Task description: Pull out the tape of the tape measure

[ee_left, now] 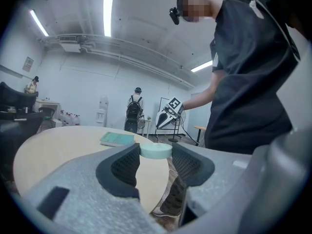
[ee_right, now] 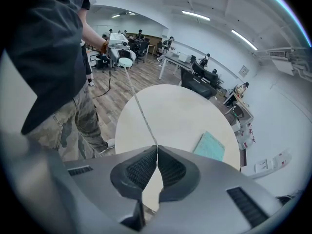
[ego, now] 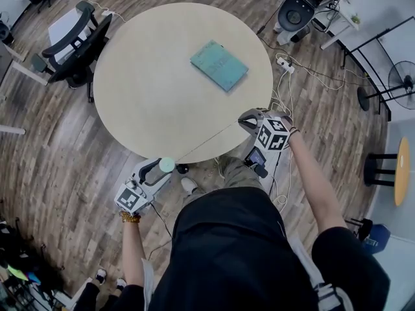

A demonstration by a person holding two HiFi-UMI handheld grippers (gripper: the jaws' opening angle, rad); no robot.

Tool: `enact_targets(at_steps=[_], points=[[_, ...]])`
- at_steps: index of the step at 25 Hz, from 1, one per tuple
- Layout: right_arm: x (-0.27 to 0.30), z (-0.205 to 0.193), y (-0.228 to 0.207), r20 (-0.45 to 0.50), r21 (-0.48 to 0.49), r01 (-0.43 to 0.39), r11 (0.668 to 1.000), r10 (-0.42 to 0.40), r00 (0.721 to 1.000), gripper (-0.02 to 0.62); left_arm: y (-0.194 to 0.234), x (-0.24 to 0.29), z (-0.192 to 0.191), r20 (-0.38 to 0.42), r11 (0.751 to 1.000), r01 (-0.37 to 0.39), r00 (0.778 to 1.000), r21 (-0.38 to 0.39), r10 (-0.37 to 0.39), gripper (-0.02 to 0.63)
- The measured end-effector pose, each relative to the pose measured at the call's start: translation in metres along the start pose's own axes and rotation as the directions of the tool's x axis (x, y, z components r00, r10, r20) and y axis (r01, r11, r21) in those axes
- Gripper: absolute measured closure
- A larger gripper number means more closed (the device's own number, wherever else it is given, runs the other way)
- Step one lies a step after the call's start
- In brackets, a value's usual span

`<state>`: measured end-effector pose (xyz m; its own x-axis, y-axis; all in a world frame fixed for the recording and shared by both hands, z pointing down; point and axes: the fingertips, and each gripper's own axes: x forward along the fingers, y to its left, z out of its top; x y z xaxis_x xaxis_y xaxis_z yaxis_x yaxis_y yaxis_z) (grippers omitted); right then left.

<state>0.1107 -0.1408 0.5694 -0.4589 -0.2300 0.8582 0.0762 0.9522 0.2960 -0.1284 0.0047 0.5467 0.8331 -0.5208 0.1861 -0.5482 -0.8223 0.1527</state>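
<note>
A round pale-green tape measure (ego: 167,164) sits between the pads of my left gripper (ego: 163,167), which is shut on it just off the near edge of the round beige table (ego: 149,76). In the left gripper view the case (ee_left: 156,151) is wedged between the two fingertips. A thin tape (ego: 204,142) runs taut from the case up to my right gripper (ego: 243,120), which is shut on the tape's end at the table's right edge. In the right gripper view the tape (ee_right: 139,106) leads from the closed jaws of the right gripper (ee_right: 157,147) to the case (ee_right: 126,62).
A teal book (ego: 218,65) lies on the far right part of the table. Office chairs (ego: 74,44) stand at the left and another chair (ego: 295,8) at the back. Cables and a power strip (ego: 285,67) lie on the wooden floor at the right, near a fan (ego: 405,76).
</note>
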Motion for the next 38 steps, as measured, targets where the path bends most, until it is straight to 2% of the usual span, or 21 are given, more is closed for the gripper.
enact_targets(at_steps=[12,25,34,38], points=[[-0.003,-0.006,0.0,-0.001,0.016,0.004,1.0,-0.004,1.0,0.591,0.001,0.003,-0.001,0.005,1.0,-0.016,1.0,-0.005,0.016,0.391],[-0.002,0.021,0.002,0.051,-0.025,-0.006,1.0,0.007,0.999,0.589,0.008,0.012,-0.008,-0.014,0.997,-0.078,0.997,-0.004,0.078,0.391],[-0.002,0.024,0.004,0.061,-0.05,-0.018,0.999,0.021,0.998,0.589,0.015,0.014,-0.005,0.001,0.991,-0.132,0.991,-0.02,0.132,0.391],[-0.002,0.026,0.003,0.069,-0.048,-0.018,0.999,0.021,0.997,0.589,0.018,0.019,-0.011,-0.02,0.986,-0.161,0.987,0.042,0.162,0.391]])
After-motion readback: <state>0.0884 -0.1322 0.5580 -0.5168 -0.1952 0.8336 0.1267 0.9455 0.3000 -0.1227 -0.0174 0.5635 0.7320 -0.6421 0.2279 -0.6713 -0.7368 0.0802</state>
